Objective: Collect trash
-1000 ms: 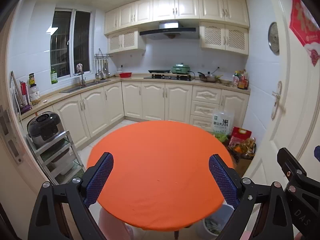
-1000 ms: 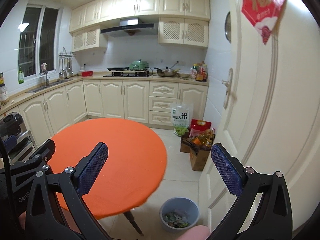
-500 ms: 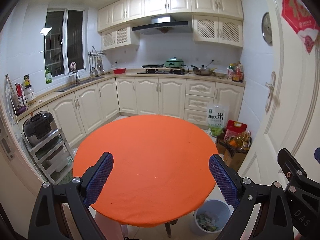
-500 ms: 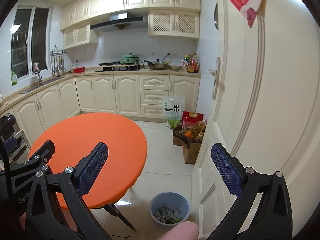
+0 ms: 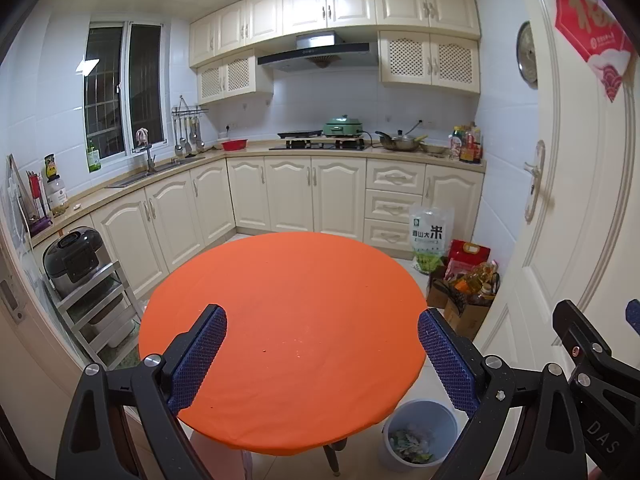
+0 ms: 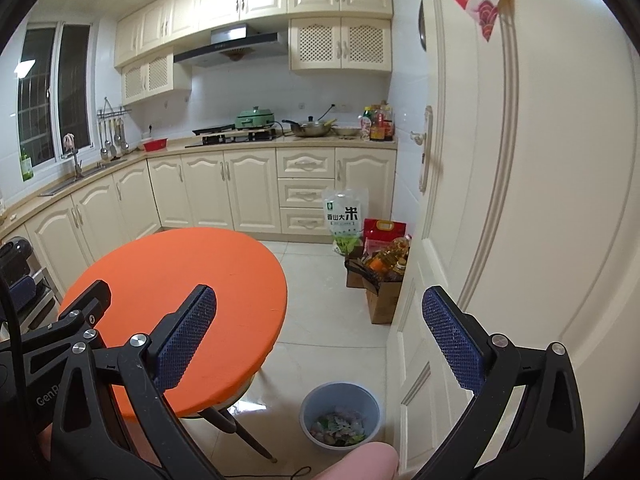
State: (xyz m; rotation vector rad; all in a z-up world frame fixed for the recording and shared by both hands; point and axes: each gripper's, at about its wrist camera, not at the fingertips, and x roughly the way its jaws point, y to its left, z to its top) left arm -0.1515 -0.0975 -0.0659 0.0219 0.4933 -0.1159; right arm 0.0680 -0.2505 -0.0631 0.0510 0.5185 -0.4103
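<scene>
matt orange cloth on table (image 5: 280,320); plastic bin (image 6: 340,400); glossy floor tiles (image 6: 332,320).

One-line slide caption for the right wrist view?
Open right gripper above blue trash bin beside orange round table.

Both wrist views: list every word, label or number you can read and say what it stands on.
"米", large, on the white rice bag; the smaller characters beside it are too blurred to read.
"DAS" on the right gripper's black body, seen in the left wrist view.
"GenR", cut off, on the left gripper's body, seen in the right wrist view.
Red door hanging: print too small.
Counter bottles: labels unreadable.
</scene>
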